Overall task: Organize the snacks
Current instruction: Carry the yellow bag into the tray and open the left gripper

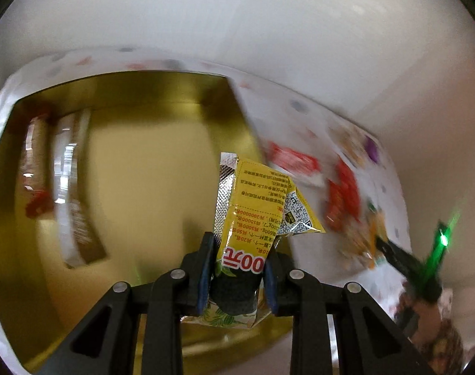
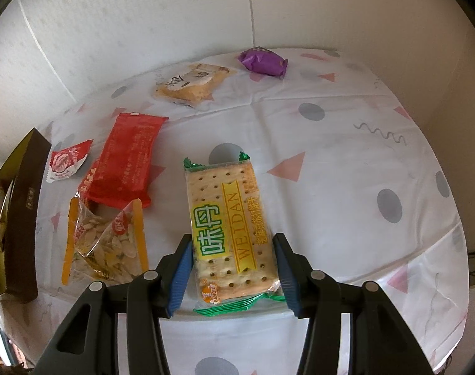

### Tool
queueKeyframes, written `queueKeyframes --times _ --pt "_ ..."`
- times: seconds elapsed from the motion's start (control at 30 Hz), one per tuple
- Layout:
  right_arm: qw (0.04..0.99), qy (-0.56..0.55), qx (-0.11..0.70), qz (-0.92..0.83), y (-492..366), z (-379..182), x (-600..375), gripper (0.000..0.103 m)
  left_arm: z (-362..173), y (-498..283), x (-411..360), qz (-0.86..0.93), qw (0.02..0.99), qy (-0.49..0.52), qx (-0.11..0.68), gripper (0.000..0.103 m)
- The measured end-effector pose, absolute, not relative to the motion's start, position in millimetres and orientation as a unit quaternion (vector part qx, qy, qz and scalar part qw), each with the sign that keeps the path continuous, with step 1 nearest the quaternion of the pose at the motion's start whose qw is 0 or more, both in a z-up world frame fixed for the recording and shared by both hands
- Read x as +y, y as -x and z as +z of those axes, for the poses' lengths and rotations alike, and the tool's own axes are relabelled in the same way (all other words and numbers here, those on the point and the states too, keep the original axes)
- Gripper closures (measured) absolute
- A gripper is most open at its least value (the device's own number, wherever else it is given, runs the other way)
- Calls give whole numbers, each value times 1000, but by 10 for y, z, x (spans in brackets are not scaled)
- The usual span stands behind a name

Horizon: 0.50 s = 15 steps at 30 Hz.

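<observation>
My left gripper [image 1: 237, 268] is shut on a yellow snack packet [image 1: 256, 206] and holds it over the open gold tin box [image 1: 162, 93]. Two long wrapped snacks [image 1: 71, 193] lie in the box at its left. My right gripper [image 2: 232, 268] is open, its jaws on either side of a green-edged cracker pack [image 2: 229, 228] that lies flat on the tablecloth [image 2: 346, 193]. The pads do not visibly press the pack. The right gripper also shows blurred in the left wrist view [image 1: 396, 256].
Left of the cracker pack lie a seed packet [image 2: 106, 247], a long red packet [image 2: 128, 159] and a small red-white packet [image 2: 68, 161]. A beige pastry pack [image 2: 192, 84] and a purple pack [image 2: 264, 62] lie near the wall. The box edge [image 2: 21, 218] stands at far left.
</observation>
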State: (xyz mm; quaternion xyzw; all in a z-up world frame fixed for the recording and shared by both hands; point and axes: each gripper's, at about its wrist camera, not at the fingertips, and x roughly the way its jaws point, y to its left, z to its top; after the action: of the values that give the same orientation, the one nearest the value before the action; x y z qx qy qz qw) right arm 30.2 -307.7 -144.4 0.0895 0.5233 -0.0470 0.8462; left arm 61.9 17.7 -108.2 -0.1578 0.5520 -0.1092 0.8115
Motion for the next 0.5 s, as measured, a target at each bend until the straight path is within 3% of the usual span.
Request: queueKeyframes --times 0.5 --pt "839 -111 528 -78 -322 -1469 -3068 53 -1360 -1243 922 -4 793 221 568 75"
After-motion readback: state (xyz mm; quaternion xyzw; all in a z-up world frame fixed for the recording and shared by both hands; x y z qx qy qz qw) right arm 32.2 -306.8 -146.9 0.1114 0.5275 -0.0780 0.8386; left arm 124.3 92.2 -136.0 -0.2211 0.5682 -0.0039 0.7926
